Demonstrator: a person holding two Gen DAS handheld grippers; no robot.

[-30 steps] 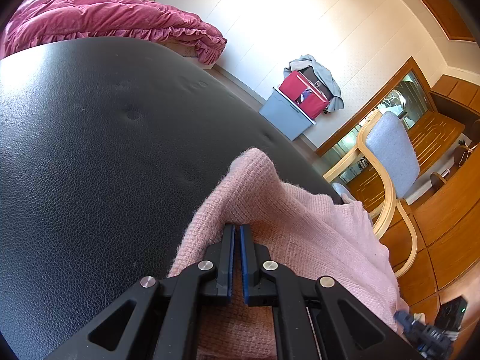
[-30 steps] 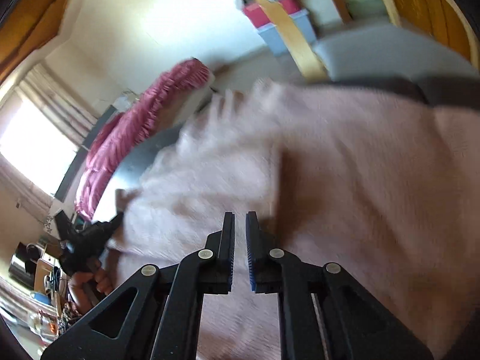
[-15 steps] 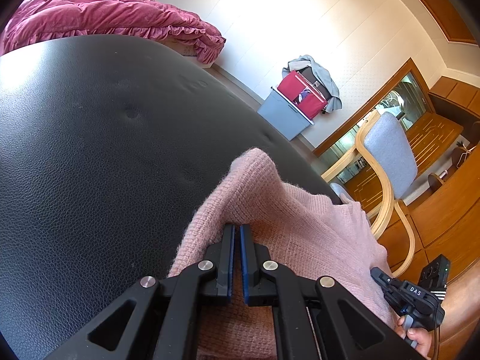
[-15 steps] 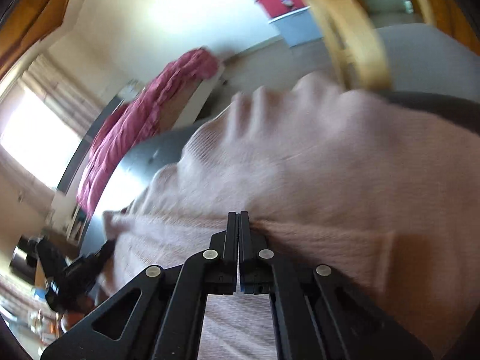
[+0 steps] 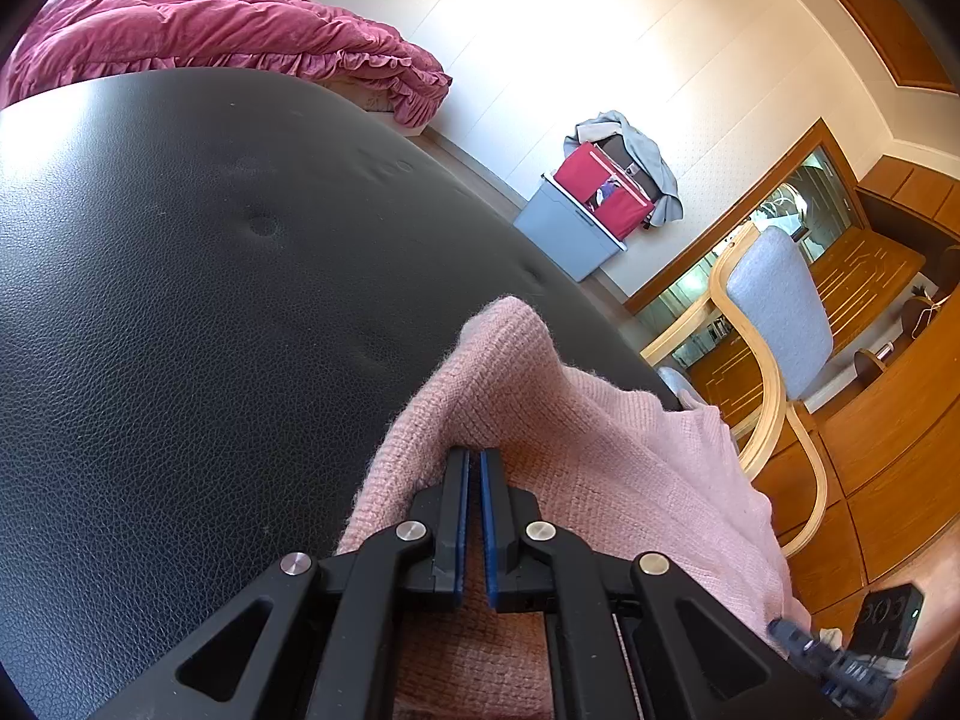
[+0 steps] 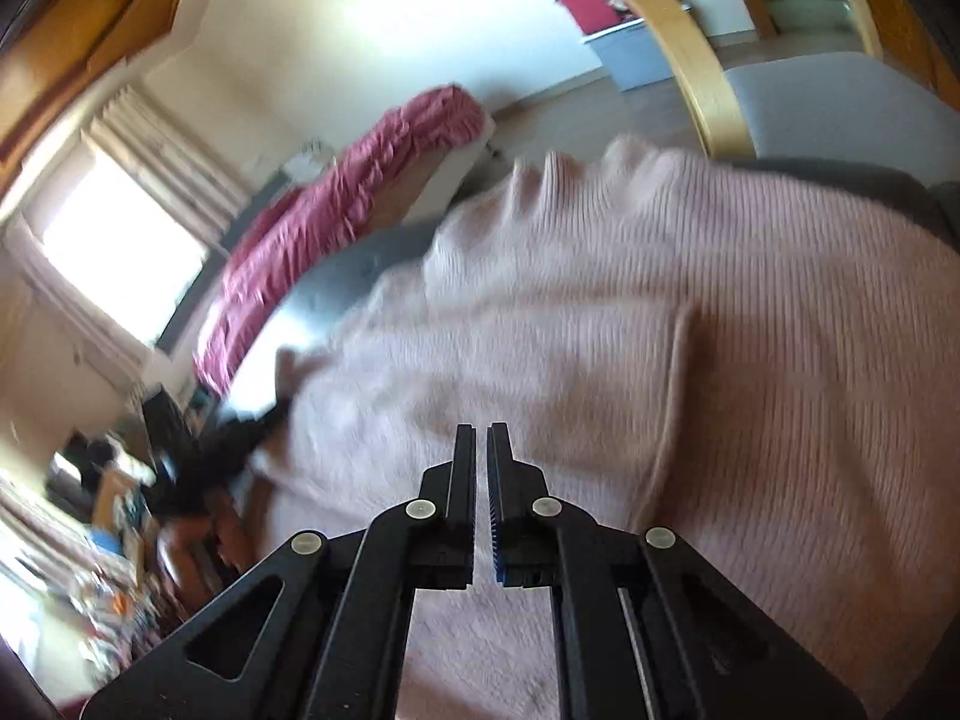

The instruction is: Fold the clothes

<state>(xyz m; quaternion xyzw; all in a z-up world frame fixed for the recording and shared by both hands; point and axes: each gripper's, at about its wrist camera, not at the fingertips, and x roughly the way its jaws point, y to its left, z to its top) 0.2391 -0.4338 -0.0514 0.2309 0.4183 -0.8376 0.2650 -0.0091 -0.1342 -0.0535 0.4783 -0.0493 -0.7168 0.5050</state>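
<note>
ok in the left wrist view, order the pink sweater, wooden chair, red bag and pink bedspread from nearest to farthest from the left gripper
1. pink sweater, at the left gripper, which is shut on a fold of it.
2. wooden chair, to the right, beyond the black surface.
3. red bag on the grey bin against the wall, and pink bedspread, upper left: too close to call.

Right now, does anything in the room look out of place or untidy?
Yes. A grey garment hangs loosely over the red bag on the grey box by the wall. The pink sweater lies bunched, not flat, on the black surface.
</note>
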